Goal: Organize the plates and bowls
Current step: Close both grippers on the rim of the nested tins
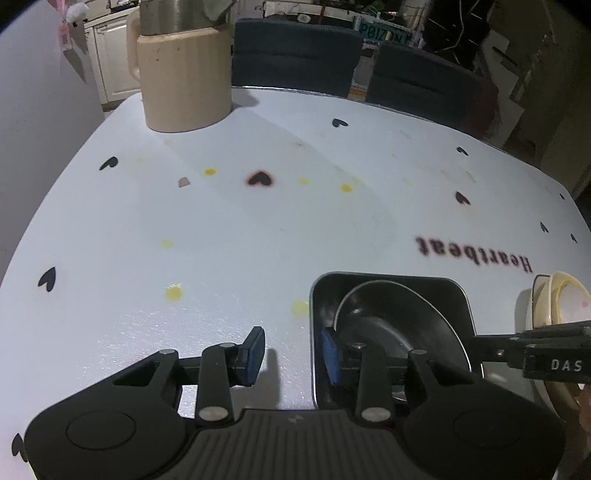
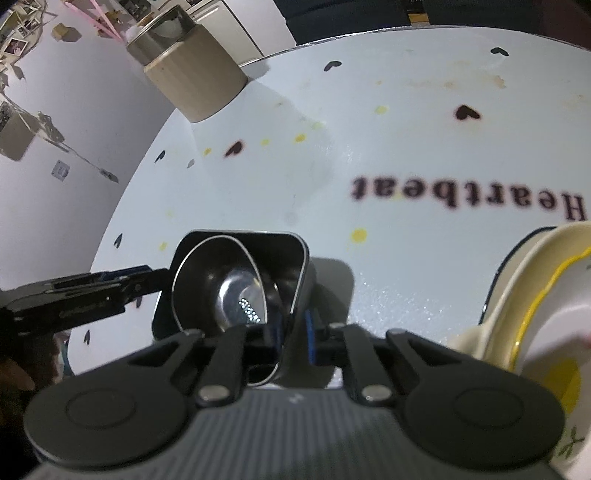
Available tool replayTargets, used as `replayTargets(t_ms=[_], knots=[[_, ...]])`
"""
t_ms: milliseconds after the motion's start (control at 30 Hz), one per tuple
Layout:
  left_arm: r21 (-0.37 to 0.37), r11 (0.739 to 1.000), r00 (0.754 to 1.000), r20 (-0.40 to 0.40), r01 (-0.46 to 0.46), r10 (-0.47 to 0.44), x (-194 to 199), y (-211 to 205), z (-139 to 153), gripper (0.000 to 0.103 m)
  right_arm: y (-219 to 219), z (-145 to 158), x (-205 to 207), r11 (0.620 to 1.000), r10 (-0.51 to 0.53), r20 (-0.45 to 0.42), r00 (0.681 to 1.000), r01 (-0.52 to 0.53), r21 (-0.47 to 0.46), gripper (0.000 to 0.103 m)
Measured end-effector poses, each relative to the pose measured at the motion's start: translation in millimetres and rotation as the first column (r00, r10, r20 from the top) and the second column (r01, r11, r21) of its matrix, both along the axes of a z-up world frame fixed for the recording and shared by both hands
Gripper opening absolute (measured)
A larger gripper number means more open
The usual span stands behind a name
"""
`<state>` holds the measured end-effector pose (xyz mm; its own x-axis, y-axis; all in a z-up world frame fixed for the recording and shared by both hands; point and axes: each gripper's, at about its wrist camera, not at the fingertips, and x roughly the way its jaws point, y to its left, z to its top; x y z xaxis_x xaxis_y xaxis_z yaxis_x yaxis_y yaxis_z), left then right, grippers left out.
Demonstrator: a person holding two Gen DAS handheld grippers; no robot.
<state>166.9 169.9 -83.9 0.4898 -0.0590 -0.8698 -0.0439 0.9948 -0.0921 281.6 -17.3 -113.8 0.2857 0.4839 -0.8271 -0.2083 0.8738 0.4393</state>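
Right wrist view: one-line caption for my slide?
Right hand-held gripper pinches square steel tray wall, round steel bowl inside, cream dishes beside.

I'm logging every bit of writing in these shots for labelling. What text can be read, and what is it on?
"Heartbeat": printed on the white tablecloth, upside down to both cameras.
"DAS": on the right gripper, cut off at the picture's edge.
"POIZON": on a green sign behind the chairs.
Lettering on the left gripper: too blurred to read.
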Motion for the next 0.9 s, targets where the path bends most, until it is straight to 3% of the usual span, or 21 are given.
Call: replayTargets(t_ms=[133,300,567,700,767,900], knots=[[0.009,1.000,1.000,-0.024,0.013,-0.012,3.1,-2.0,-4.6,0.026,6.1,-2.7,-2.1,1.000,0.004,0.007,1.000,-0.004,-0.012,0.014],[0.007,1.000,0.998,-0.054,0.024,-0.023,5.5,-2.6,-10.7,0.026,5.4,-4.7,-3.1,1.000,-0.001,0.011,1.000,0.001,0.000,0.012],[-0.042,0.998,0.998,-0.058,0.037,-0.039,10.5,-1.3,-15.1,0.012,-0.2,-4.3,-2.1,1.000,-0.028,-0.003,1.000,0.028,0.010,0.012],[-0.062,0.998,0.997,-0.063,0.034,-0.038,12.6,-0.7,-18.1,0.010,1.1,-4.3,-1.1,0.999,-0.030,-0.005,1.000,0.030,0.010,0.012],[-0.092,0.995,0.997,-0.064,0.030,-0.036,12.9,1.1,-18.5,0.003,1.8,-4.2,-0.6,0.999,-0.033,-0.006,0.999,0.033,0.008,0.012],[-0.095,0.995,0.998,-0.061,0.024,-0.030,11.4,0.7,-17.5,0.003,0.4,-4.3,0.8,0.999,-0.044,-0.011,0.999,0.044,0.020,0.011]])
